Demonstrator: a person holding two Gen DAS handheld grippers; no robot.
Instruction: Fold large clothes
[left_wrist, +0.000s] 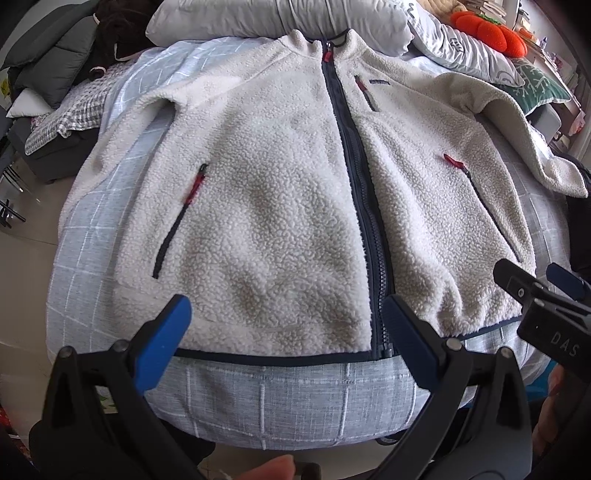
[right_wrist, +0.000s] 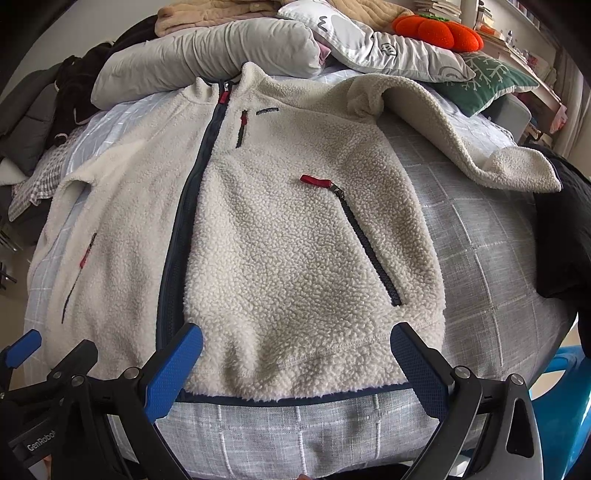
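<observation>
Both grippers hung spread wide over the near hem, gripping nothing: the left gripper (left_wrist: 286, 325) by the zipper's foot, the right gripper (right_wrist: 295, 354) beside it. Beyond them the cream fleece jacket (left_wrist: 280, 184) lay flat, zipped, on the grey checked bedspread (left_wrist: 295, 398), collar against a grey pillow (left_wrist: 277, 18).

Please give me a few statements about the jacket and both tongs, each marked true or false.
1. The fleece jacket lies front side up on the bed. True.
2. Its front zipper is open. False: it is zipped to the collar.
3. The left tongs grip the hem. False: they are open, holding nothing.
4. The right tongs are open. True.
5. An orange pumpkin-shaped cushion sits beyond the pillows. True.
</observation>
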